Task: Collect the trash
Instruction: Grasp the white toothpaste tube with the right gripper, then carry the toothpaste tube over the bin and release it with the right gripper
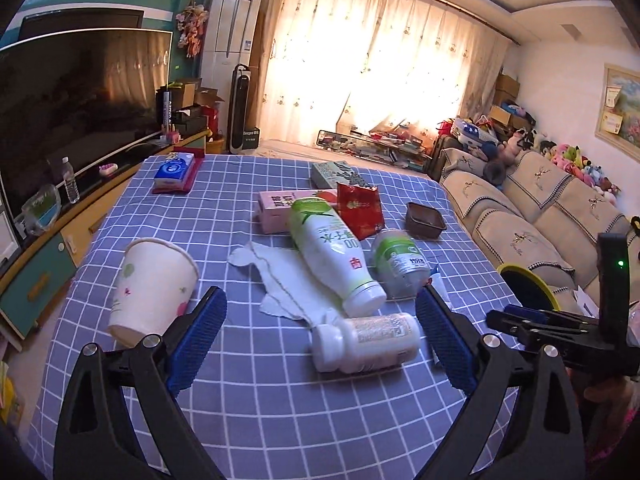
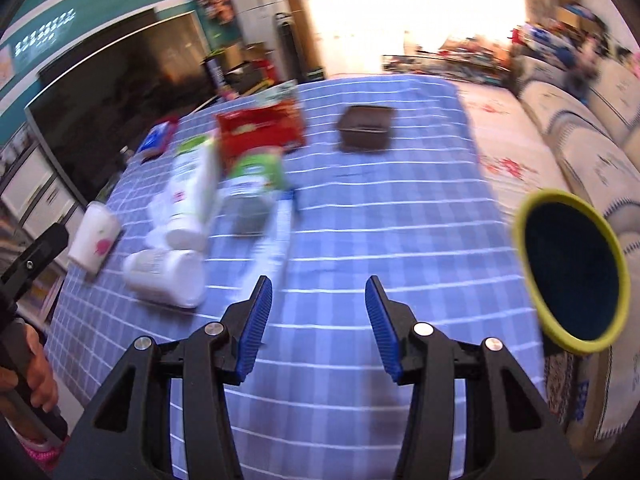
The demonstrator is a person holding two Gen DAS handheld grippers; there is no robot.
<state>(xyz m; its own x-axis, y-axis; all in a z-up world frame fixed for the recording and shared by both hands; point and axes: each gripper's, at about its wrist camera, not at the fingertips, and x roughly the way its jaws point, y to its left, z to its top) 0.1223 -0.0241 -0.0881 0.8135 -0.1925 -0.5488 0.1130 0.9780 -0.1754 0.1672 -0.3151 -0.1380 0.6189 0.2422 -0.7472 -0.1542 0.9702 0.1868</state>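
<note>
Left wrist view: my left gripper (image 1: 320,336) hovers, fingers apart, around the small white bottle (image 1: 366,342); my right gripper (image 2: 318,328), also spread, holds nothing beside it.

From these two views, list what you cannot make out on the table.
- Crumpled napkin: left wrist view, its near end is hidden under the small white bottle.
- Pink carton: left wrist view, the tall green-and-white bottle covers its right part.
- Labels on the red snack bag: right wrist view, motion blur smears them.
- Inside of the yellow-rimmed bin: both views, dark; the left wrist view shows only part of it.
</note>
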